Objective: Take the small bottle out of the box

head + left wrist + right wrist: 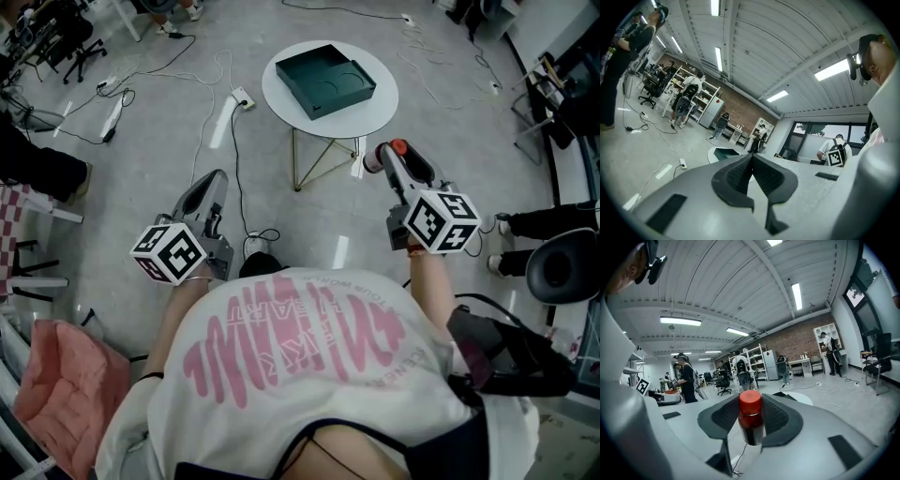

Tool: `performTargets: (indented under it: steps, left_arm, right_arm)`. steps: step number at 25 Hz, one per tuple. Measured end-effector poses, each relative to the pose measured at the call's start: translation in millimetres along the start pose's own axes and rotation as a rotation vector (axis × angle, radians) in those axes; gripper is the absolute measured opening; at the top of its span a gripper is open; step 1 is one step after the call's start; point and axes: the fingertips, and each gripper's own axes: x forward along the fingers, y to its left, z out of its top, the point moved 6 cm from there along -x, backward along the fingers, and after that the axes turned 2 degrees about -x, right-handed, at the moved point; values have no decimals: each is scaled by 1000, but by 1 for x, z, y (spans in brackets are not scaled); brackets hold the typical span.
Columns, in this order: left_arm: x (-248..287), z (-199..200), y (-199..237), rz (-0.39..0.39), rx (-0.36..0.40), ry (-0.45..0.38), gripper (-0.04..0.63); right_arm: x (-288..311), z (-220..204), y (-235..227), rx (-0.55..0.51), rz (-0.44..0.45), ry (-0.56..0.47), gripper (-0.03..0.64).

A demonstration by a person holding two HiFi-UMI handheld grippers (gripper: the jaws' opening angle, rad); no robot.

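A small dark bottle with a red cap (pixel 750 420) sits upright between the pads of my right gripper (pixel 751 416), which is shut on it. In the head view the right gripper (pixel 388 154) hangs in the air to the right of a round white table (pixel 380 98), with the red cap (pixel 398 146) showing at its tip. An open dark green box (pixel 324 80) lies on that table, apart from the bottle. My left gripper (pixel 214 183) is held low at the left, away from the table. Its pads (pixel 740 174) meet with nothing between them.
Cables and a power strip (pixel 242 97) run over the grey floor around the table's gold legs (pixel 323 155). A pink cushion (pixel 56 389) lies at lower left, an office chair (pixel 563 267) at right. People and shelves stand far off in both gripper views.
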Motion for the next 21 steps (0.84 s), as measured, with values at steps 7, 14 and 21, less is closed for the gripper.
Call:
performTargets:
  steps: [7,14,21]
  left_arm:
    - [-6,-3,-3,12,-2,-3,8]
    - [-11,-7,-3,16,-7,-6,8]
    - [-14,-6,-6,20,-10,-8,8]
  right_arm:
    - [-2,-1,3,-11,16,8,143]
    - [-5,-5,5,-20,20,13,143]
    - [-9,-1,7,-28,20,11,143]
